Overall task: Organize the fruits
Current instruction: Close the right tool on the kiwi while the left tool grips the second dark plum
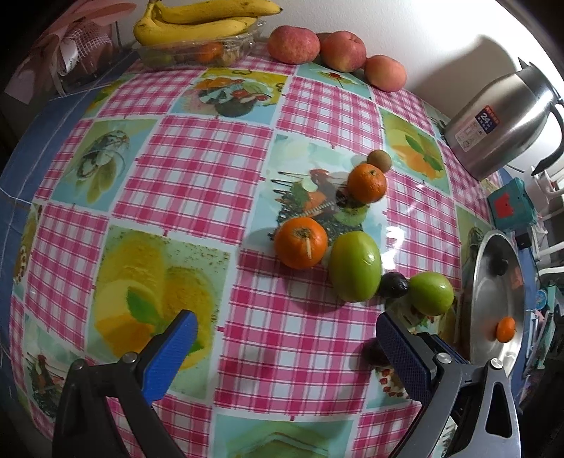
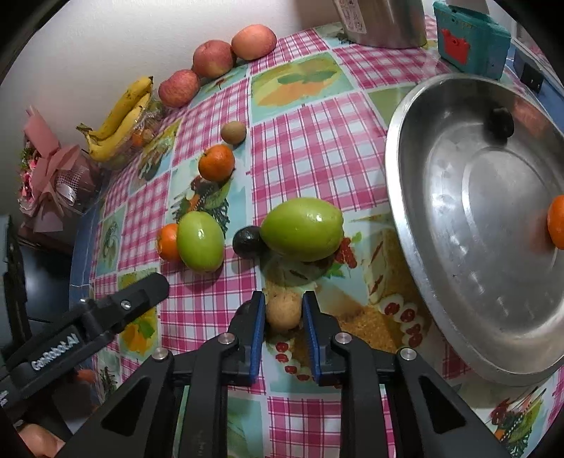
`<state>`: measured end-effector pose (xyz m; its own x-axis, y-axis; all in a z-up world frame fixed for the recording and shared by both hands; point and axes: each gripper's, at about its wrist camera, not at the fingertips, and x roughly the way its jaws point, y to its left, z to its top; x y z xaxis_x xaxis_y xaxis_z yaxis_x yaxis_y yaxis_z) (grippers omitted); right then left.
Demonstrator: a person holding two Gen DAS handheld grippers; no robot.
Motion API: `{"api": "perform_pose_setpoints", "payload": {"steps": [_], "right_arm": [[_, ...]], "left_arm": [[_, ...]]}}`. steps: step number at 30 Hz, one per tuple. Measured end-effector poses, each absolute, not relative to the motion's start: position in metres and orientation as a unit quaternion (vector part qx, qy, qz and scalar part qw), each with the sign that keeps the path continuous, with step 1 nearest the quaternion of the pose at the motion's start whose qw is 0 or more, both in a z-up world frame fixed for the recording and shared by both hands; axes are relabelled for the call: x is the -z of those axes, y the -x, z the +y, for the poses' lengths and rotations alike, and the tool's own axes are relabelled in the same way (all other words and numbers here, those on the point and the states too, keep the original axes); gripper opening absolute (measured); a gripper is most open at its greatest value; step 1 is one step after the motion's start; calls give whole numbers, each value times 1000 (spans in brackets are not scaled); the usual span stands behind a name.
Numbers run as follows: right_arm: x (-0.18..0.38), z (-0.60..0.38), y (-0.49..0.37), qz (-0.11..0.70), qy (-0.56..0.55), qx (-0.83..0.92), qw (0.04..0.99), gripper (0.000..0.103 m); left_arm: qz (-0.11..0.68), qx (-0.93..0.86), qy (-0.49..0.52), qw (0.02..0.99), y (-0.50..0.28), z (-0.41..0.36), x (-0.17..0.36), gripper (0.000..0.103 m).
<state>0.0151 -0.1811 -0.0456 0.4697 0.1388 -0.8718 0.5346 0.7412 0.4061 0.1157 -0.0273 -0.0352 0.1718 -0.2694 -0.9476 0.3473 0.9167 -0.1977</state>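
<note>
My right gripper is shut on a small tan round fruit, low over the checked tablecloth. Just beyond it lie a large green fruit, a small dark fruit, a second green fruit and an orange. A steel basin at the right holds an orange and a dark fruit. My left gripper is open and empty above the cloth, near two oranges, two green fruits and a kiwi.
Three apples and a banana bunch on a clear tray line the back wall. A steel kettle and a teal box stand at the right. A pink bouquet sits at the table's left corner.
</note>
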Motion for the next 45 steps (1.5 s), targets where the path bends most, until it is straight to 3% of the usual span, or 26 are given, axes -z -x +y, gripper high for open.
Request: {"api": "perform_pose_setpoints", "payload": {"steps": [23,33,40,45], "right_arm": [[39,-199,10,501,-319,145,791,22],[37,-206,20,500,-322,145,791,22],[36,-210,25,497,-327,143,791,22],[35,-212,27,494,-331,141,792,22]], "left_arm": [[638,243,-37,730,-89,-69,46,80],[648,252,-39,718,-82,-84,52,52],[649,244,-40,719,-80,-89,54,42],[648,244,-41,720,-77,-91,55,28]]}}
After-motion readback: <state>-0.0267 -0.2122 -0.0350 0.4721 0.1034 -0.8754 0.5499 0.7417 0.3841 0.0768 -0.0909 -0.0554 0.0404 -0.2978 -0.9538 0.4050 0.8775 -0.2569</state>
